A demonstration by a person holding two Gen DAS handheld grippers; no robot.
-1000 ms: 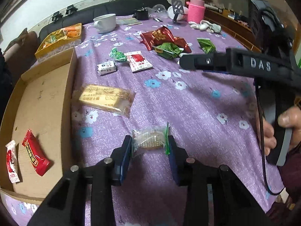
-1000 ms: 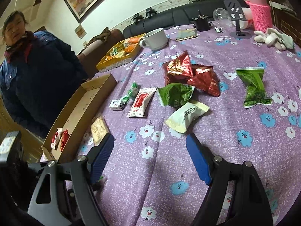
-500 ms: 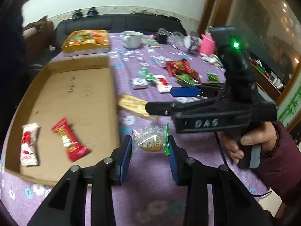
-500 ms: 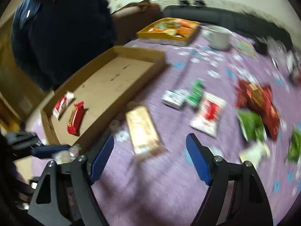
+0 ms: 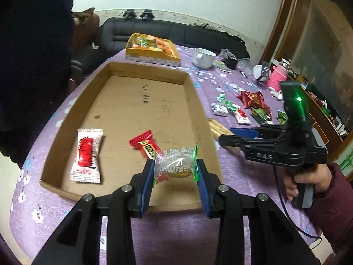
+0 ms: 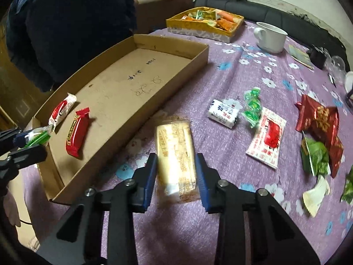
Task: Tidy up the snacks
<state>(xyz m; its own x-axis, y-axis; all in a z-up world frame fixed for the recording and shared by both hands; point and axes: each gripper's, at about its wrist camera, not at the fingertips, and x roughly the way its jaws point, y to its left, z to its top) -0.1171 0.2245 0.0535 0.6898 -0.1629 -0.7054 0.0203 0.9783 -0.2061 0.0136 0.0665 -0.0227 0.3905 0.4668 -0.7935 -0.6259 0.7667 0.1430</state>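
Snacks are what you are sorting, and the clear-wrapped cookie (image 5: 175, 165) is now pinched between the blue pads of your left tool (image 5: 175, 182), carried off the purple table (image 5: 220, 231) to hang over the near right corner of the cardboard tray (image 5: 194, 92), low in the middle of the left wrist frame. A second ago it was still out over the cloth, well clear of the tray. That puts you at the release: two packets already lie inside, the white-and-red packet (image 5: 87, 155) at lower left and the red bar (image 5: 146, 146) just beyond the cookie, so let go where it will not land on the bar.

Your right tool (image 6: 176, 176) has swung across from the loose pile and narrowed around the yellow biscuit pack (image 6: 175, 154), which lies flat on the table just beside the tray wall, centre-bottom of the right wrist frame. The pads flank its long edges; whether they are touching it, I cannot tell. The other packets at right wait untouched.
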